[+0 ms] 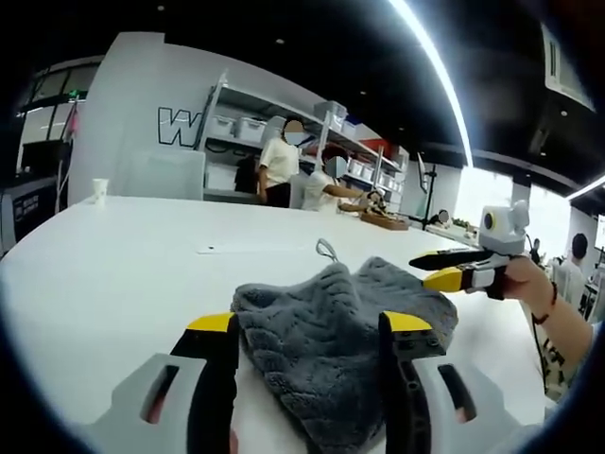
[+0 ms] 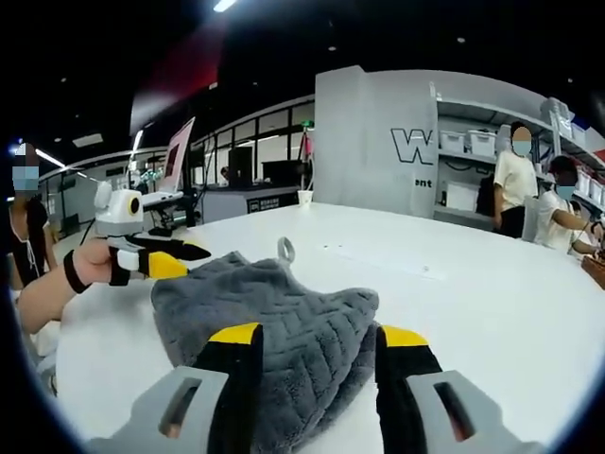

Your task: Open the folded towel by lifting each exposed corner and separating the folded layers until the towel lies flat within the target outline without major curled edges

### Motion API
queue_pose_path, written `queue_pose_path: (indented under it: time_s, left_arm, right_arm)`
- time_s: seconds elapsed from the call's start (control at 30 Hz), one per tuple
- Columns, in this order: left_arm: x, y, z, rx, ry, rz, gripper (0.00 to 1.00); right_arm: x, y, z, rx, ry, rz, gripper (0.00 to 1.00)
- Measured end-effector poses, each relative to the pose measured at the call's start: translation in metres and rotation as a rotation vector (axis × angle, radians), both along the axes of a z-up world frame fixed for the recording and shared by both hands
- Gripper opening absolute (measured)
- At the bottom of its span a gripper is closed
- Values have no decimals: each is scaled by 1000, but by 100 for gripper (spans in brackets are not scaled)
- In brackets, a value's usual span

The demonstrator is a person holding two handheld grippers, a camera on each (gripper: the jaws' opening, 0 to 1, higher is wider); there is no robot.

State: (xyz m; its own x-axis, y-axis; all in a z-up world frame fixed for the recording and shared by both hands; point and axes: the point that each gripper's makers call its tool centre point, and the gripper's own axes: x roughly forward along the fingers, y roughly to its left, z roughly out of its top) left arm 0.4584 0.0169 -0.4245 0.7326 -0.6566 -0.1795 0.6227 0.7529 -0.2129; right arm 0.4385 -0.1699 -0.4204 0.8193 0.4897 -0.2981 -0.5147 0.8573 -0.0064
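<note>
On the white tabletop [image 1: 113, 274] lay the grey towel [image 1: 331, 331], rumpled and folded, its hanging loop [image 1: 326, 250] at the far edge. The left gripper [image 1: 317, 331] had its jaws spread astride the towel's near edge. The right gripper [image 2: 317, 345] likewise held its jaws spread around the towel's opposite edge.

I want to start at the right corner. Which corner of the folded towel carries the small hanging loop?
The far corner of the grey towel, lying on the white table, carries the loop; the corners between the near jaws have none.
</note>
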Motion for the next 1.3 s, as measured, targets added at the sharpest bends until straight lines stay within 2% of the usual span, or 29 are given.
queue_pose_path:
  time_s: [0.37,0.73,0.87,1.3]
  left_arm:
    - [9,3,1,-4,4,34,57]
    - [18,7,-8,11,31,59,57]
    - [17,5,-12,14,38,61,57]
    - [24,7,-14,16,40,91,55]
  right_arm:
    - [9,0,-3,22,23,-15,44]
    - [16,-7,-2,53,35,-46,42]
    - [17,-8,-4,42,39,-53,42]
    - [21,-7,-8,95,60,-60,42]
